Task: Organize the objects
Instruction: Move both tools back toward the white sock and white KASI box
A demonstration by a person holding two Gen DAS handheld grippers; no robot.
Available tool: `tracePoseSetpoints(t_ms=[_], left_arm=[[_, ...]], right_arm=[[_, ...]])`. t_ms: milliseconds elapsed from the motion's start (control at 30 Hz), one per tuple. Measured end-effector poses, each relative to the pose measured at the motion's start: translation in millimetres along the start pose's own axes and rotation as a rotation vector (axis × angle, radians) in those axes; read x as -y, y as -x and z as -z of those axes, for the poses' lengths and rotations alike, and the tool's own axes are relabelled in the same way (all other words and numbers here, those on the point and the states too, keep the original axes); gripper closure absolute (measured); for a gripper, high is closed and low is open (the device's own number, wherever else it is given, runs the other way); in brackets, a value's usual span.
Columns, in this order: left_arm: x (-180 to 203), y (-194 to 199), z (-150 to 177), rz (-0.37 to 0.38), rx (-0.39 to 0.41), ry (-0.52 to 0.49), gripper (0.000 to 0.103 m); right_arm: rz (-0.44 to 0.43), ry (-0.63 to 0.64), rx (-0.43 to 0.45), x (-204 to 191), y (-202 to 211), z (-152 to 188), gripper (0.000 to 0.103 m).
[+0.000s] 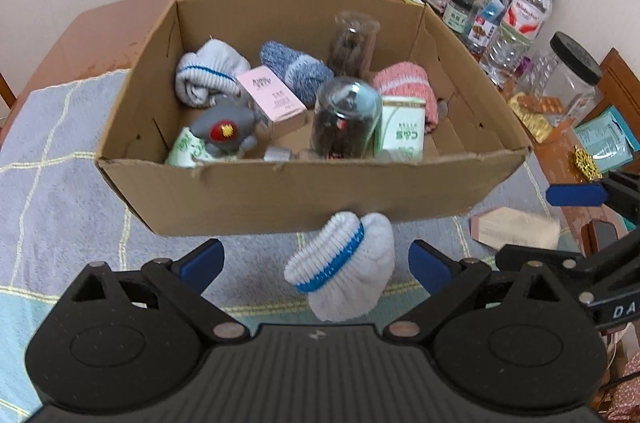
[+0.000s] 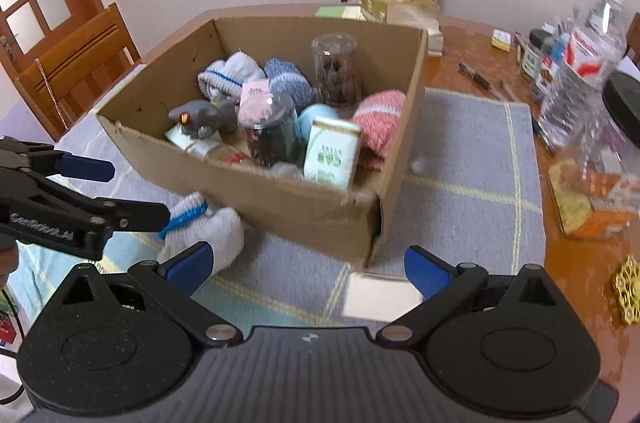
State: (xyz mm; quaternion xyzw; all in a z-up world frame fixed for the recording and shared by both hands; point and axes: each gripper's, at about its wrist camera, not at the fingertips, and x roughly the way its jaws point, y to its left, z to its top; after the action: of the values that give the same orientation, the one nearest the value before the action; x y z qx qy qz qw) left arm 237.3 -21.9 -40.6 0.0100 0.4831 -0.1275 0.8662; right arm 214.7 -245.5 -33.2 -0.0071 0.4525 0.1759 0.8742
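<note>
A cardboard box point(image 1: 280, 191) stands on the cloth and holds rolled socks, two dark jars, a pink carton, a green-and-white carton and a grey toy. A white rolled sock with a blue band point(image 1: 344, 263) lies on the cloth in front of the box, between the fingers of my open left gripper point(image 1: 316, 259), which do not touch it. It also shows in the right wrist view point(image 2: 208, 227), under the left gripper. My right gripper point(image 2: 308, 269) is open and empty, above a pale small box point(image 2: 380, 297) near the cardboard box's point(image 2: 312, 207) corner.
A blue-grey checked cloth point(image 1: 60, 191) covers the wooden table point(image 2: 472, 47). Bottles, a clear jar point(image 1: 572, 75), packets and a gold trinket point(image 2: 630, 295) crowd the right side. Wooden chairs stand around; a door is at far left.
</note>
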Motion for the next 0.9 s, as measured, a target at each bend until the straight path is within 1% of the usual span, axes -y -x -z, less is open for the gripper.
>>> tracePoseSetpoints(t_ms=[100,233,367,467,600,733,900], left_arm=[[4.0,-4.9,3.8,-0.001,-0.007,-0.016,0.005],[7.9,-12.1,8.2,0.019,-0.016,-0.038,0.005],[11.9,-19.2,13.1,0.034,-0.019,-0.059,0.005],[14.3,-26.1,15.5,0.035,-0.027,-0.072,0.005],[18.0,-34.4,18.6,0.013,-0.032,-0.099,0.005],[20.0,-40.5,20.6,0.001,-0.036,-0.133,0.005],[14.6,-51.0,25.2,-0.039,-0.054,-0.157,0.005]], right_arm=[[0.029,-0.019,-0.018,3.4,-0.1,11.0,0.0],[0.097,-0.026,-0.051,7.6,-9.5,28.6,0.0],[0.114,-0.05,-0.102,10.8,-23.1,45.8,0.0],[0.145,-0.041,-0.129,7.8,-32.5,55.7,0.0],[0.191,-0.048,-0.149,11.0,-37.0,64.0,0.0],[0.24,-0.073,-0.159,24.8,-33.6,70.4,0.0],[0.294,-0.114,-0.173,40.5,-29.9,76.6,0.0]])
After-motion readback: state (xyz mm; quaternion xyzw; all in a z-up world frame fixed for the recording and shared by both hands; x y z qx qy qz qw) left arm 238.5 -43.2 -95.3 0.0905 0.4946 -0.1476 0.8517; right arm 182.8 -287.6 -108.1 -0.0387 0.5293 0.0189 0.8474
